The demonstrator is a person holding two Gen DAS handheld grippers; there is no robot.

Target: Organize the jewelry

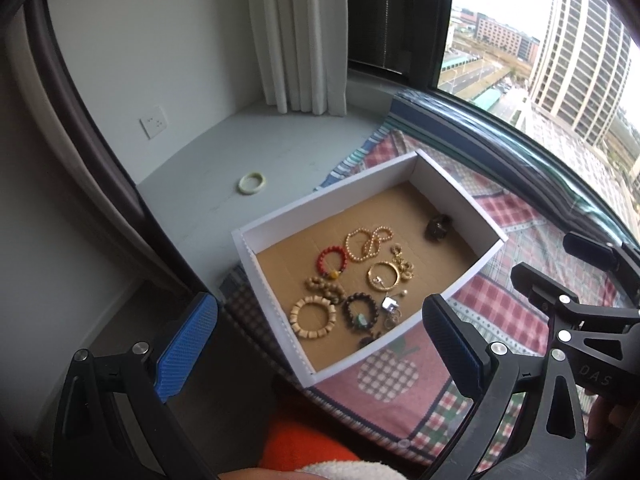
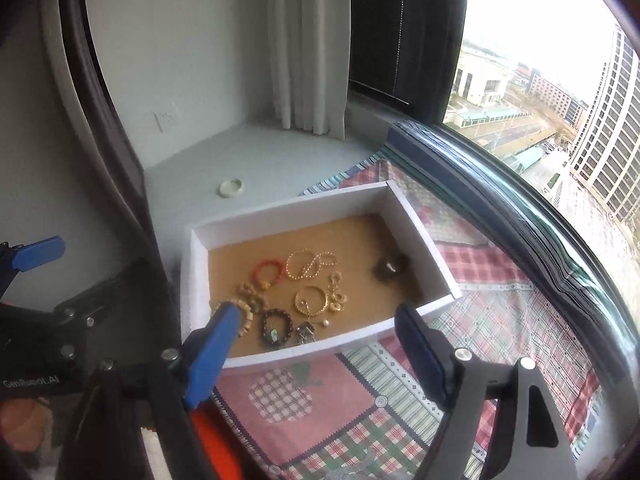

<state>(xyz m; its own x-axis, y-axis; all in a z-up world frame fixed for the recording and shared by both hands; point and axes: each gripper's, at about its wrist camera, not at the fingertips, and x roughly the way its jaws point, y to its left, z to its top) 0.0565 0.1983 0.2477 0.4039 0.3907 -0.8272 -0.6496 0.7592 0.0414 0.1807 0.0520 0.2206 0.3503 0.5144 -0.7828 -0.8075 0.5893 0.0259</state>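
Observation:
A white box with a brown floor sits on a plaid cloth on the window ledge. In it lie a red bead bracelet, a pearl necklace, a gold bangle, a wooden bead bracelet, a dark bead bracelet and a dark ring-like piece. A pale jade bangle lies on the bare ledge left of the box. My left gripper and right gripper hover open and empty before the box.
The plaid cloth covers the ledge to the right. A white curtain hangs behind, a window runs along the right. A wall socket is at the left. The other gripper shows at right.

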